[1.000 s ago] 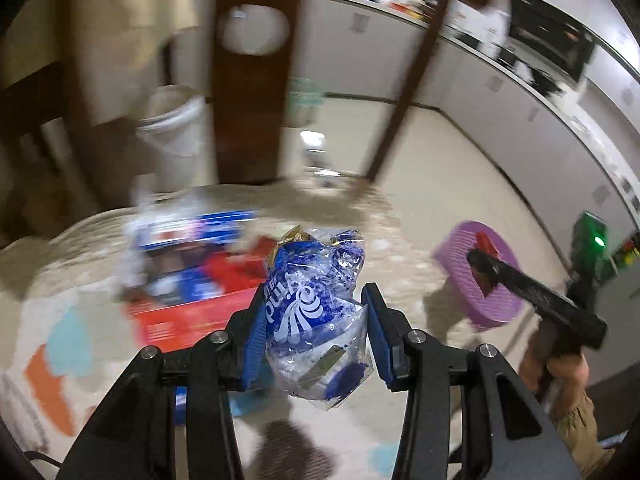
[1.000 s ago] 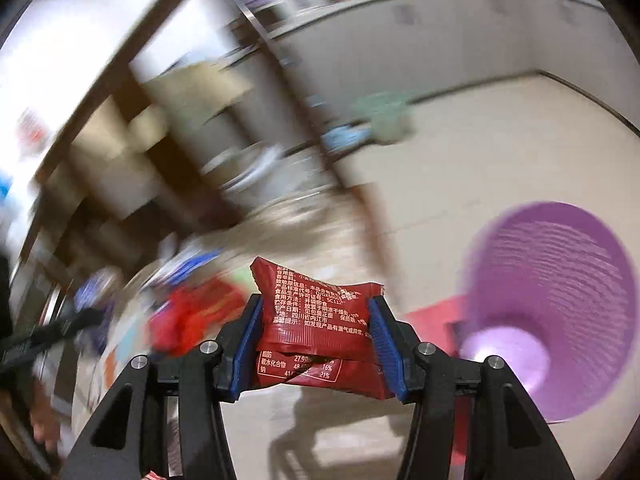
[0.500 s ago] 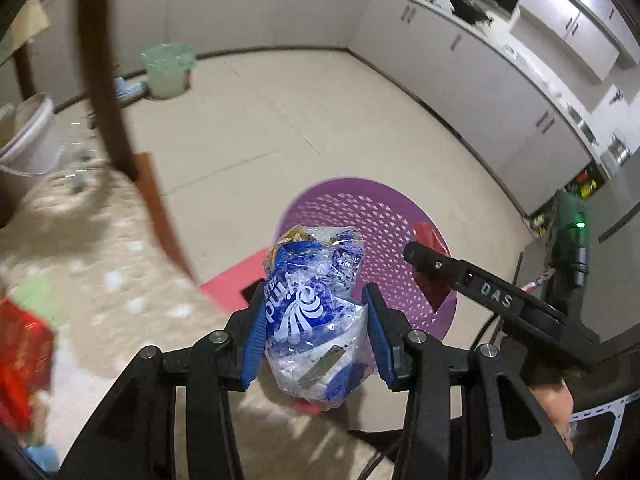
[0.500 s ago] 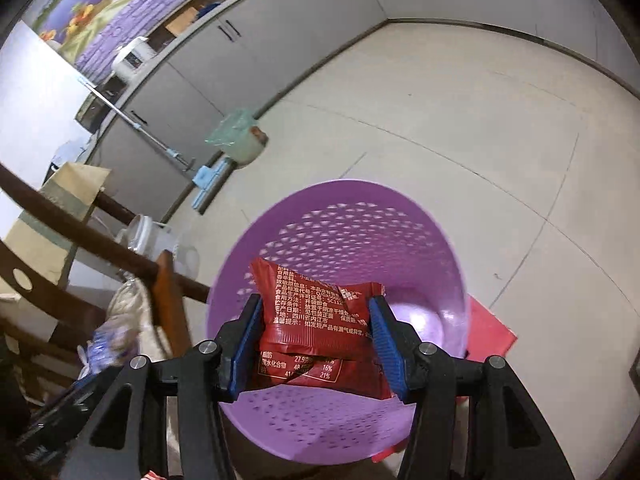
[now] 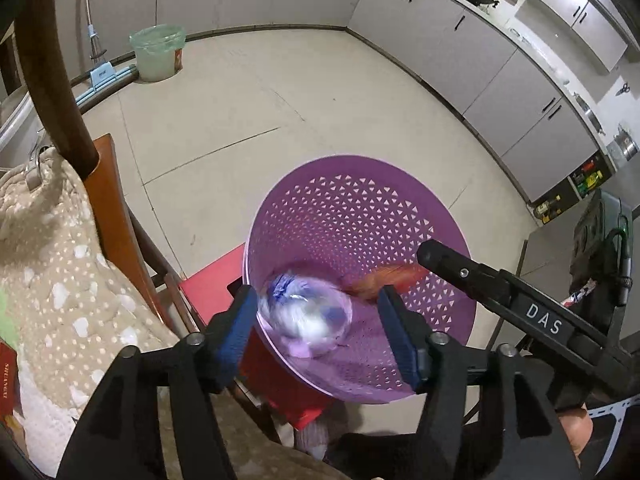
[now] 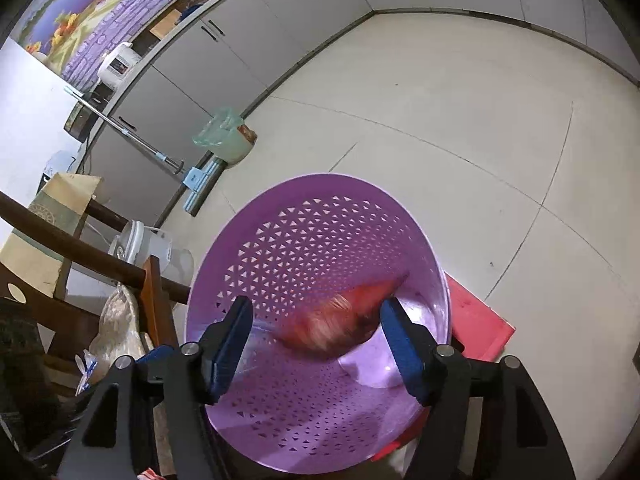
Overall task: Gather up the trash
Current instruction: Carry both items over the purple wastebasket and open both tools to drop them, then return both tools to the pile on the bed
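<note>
A purple perforated basket point(image 5: 360, 208) point(image 6: 304, 232) stands on the tiled floor right below both grippers. My left gripper point(image 5: 320, 328) hangs over its rim with jaws opening; the blue-and-clear plastic wrapper point(image 5: 306, 318) is blurred, loose between the pads and falling into the basket. My right gripper point(image 6: 316, 340) is also over the basket with jaws opening; the red snack wrapper point(image 6: 340, 318) is blurred, free of the pads, dropping inside. In the left wrist view the red wrapper point(image 5: 380, 280) shows under the right gripper's black finger point(image 5: 472, 276).
A beige spotted blanket point(image 5: 52, 280) covers a wooden chair point(image 5: 108, 208) at the left. A red sheet point(image 6: 480, 320) lies under the basket. A green-lined bucket point(image 5: 158, 52) and a mop stand by the grey cabinets point(image 5: 460, 40). A white pail point(image 6: 148, 246) is near the chair.
Both grippers swung from the blanket over to the purple basket and sank towards it. Their jaws have spread, and the blue wrapper and the red wrapper have slipped out.
</note>
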`<state>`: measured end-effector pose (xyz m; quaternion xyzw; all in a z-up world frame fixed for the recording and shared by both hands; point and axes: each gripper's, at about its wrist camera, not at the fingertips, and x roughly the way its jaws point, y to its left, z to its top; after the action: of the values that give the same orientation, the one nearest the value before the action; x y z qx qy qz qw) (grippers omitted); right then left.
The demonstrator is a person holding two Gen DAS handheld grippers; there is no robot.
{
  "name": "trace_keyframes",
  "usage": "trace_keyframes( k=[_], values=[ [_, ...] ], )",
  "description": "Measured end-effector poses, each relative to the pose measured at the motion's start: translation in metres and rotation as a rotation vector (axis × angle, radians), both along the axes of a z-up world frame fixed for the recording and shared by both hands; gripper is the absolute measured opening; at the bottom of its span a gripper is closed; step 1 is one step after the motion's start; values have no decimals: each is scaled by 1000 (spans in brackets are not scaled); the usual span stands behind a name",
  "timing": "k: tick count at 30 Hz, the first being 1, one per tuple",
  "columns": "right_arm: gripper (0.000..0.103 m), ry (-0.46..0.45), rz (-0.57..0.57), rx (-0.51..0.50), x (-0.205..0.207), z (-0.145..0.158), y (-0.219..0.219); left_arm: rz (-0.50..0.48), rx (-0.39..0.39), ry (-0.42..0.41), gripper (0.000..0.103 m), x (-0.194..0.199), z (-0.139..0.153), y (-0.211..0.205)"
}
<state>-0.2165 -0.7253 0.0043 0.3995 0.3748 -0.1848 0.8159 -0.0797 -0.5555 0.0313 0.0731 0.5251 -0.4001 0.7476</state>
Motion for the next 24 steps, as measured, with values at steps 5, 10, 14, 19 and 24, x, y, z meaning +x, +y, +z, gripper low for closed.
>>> trace_keyframes(
  k=[5,10,14,19,24],
  values=[
    [71,-58,-16,-75,-7,18,4,30,20,-19,64,5,1,8],
    [74,13,-131,-235,-18,30,-2,42,105,-7,64,9,-17,8],
    [74,99,-162,-207,-15,15,-13,11,168,-19,61,9,-31,-2],
    [74,183,-154,-119,-6,-11,-20,-2,236,-9,20,9,-45,-7],
    [48,191,-120,-15,0,-26,-20,23,239,6,19,8,-40,-4]
  ],
)
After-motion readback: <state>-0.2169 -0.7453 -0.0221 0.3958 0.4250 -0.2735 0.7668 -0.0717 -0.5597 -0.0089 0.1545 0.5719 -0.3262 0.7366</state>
